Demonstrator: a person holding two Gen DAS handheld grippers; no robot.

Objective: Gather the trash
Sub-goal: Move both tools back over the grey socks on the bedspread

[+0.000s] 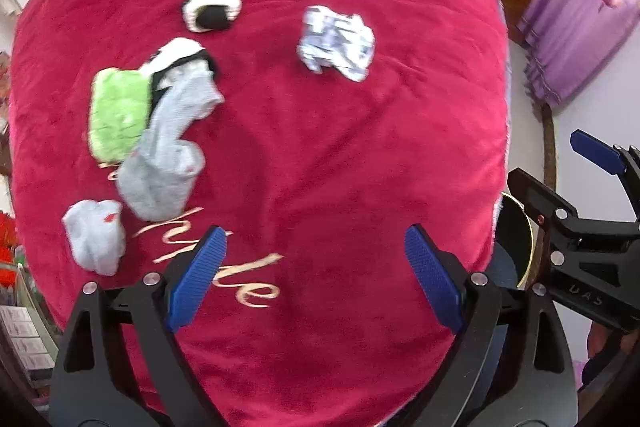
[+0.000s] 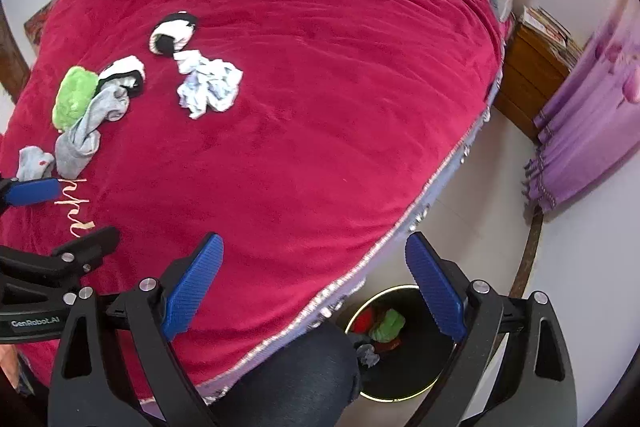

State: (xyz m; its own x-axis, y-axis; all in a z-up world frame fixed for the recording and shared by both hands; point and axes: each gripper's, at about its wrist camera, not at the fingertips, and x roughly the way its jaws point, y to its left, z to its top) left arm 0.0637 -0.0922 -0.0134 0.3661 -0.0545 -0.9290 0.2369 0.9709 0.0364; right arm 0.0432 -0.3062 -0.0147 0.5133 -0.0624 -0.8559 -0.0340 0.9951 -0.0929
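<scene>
Both the left gripper (image 1: 316,275) and the right gripper (image 2: 316,279) hang wide open and empty over the red blanket (image 1: 320,147), so one could grab a grey sock (image 1: 168,155) instead of the crumpled paper (image 1: 336,43) because they lie near each other.

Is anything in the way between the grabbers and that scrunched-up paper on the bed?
No. Only bare red blanket lies between the open left hand-held gripper and the crumpled paper; the socks sit off to the side.
</scene>
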